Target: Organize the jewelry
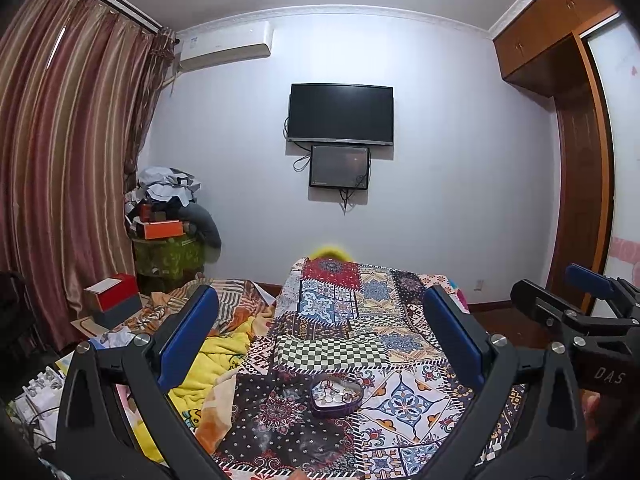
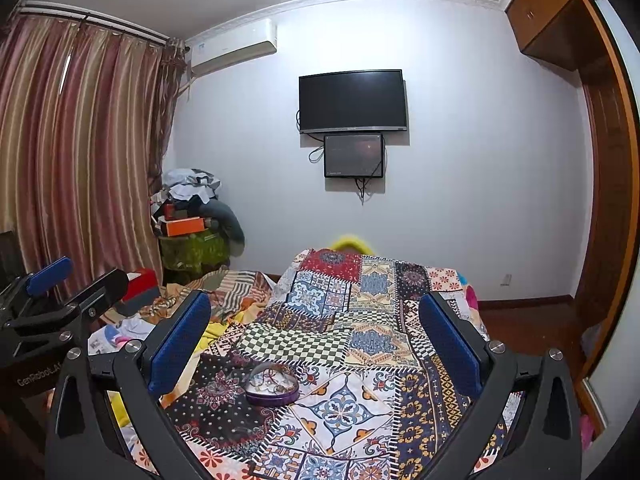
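The left gripper (image 1: 320, 336) is hovering level above the patchwork bedspread (image 1: 352, 320), its two blue-padded fingers (image 1: 188, 332) spread wide with nothing between them. The right gripper (image 2: 316, 340) is hovering at a similar height just beside it, likewise facing the far wall, its jaws also standing wide and gripping nothing. Each gripper is showing at the edge of the other's view: the right one at the right edge of the left wrist view, the left one at the left edge of the right wrist view.

The heart-shaped tin (image 1: 337, 395) is lying on the bedspread, open and holding small jewelry pieces (image 1: 334, 393). It is sitting below and between the left gripper's fingers, and left of centre under the right gripper, well apart from both.
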Demonstrator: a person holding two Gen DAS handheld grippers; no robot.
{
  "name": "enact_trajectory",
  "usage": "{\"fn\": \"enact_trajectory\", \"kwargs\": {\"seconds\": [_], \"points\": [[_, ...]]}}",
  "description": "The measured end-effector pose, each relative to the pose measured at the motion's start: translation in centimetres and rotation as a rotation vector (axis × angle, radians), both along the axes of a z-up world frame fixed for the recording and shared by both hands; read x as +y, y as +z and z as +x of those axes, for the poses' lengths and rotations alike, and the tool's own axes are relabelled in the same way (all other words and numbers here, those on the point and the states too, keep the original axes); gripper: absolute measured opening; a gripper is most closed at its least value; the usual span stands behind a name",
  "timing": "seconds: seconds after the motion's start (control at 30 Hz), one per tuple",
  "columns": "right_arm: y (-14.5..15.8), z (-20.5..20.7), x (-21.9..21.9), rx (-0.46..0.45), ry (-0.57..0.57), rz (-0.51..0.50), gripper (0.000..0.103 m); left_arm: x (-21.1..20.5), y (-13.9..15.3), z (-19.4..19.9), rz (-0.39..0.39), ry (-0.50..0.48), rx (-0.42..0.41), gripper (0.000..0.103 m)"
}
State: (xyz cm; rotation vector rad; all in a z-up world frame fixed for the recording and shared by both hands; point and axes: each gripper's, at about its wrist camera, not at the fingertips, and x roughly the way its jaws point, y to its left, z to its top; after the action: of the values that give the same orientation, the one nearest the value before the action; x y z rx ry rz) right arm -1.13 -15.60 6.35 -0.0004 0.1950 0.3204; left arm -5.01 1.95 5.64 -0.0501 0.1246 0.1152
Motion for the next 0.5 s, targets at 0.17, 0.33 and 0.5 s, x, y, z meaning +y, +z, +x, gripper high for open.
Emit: {"fn": "enact_trajectory", "kwargs": {"seconds": [0.17, 0.33, 0.5], "points": [[-0.03, 0.05, -0.05, 0.005, 0.002, 0.001, 0.103, 0.05, -0.15, -0.08, 0.000, -0.008, 0.003, 0.102], [-0.15, 0.13, -0.12, 0.009, 0.000, 0.001, 0.103, -0.04, -0.26, -0.05, 0.006, -0.008, 0.005, 0.102], [-0.18, 0.22, -0.08, 0.010, -0.001, -0.002, 0.103, 0.04, -0.30, 0.02, 0.002, -0.005, 0.006, 0.102]]}}
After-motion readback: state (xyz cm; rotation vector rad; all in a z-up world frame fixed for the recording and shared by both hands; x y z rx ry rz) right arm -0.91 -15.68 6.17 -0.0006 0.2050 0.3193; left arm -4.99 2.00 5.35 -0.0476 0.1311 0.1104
